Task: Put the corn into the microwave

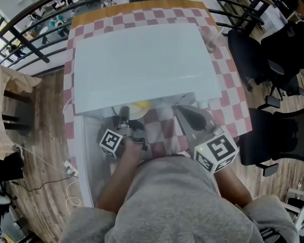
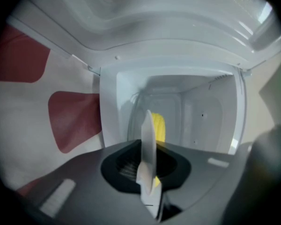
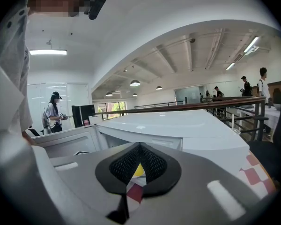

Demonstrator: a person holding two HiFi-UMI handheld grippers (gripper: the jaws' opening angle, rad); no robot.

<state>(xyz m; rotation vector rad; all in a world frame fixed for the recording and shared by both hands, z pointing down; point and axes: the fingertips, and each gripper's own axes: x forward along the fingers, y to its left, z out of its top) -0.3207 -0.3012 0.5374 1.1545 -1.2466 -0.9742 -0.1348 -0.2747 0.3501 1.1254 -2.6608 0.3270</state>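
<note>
A white microwave (image 1: 142, 59) stands on the red-and-white checked table (image 1: 233, 80), its door (image 1: 88, 156) swung open to the left. My left gripper (image 1: 125, 116) is shut on the rim of a white plate (image 2: 147, 144), seen edge-on between the jaws. The yellow corn (image 2: 158, 128) lies on this plate (image 1: 137, 113), at the mouth of the white oven cavity (image 2: 201, 111). In the head view the corn (image 1: 142, 106) shows just under the microwave's front edge. My right gripper (image 1: 185, 113) hovers beside it to the right, shut with nothing held; it faces the microwave (image 3: 178, 125).
Black office chairs (image 1: 273, 54) stand right of the table. A dark metal railing (image 1: 35, 14) curves round the far side. A white cable and power strip (image 1: 68, 168) lie on the wood floor at the left. People stand far off in the right gripper view.
</note>
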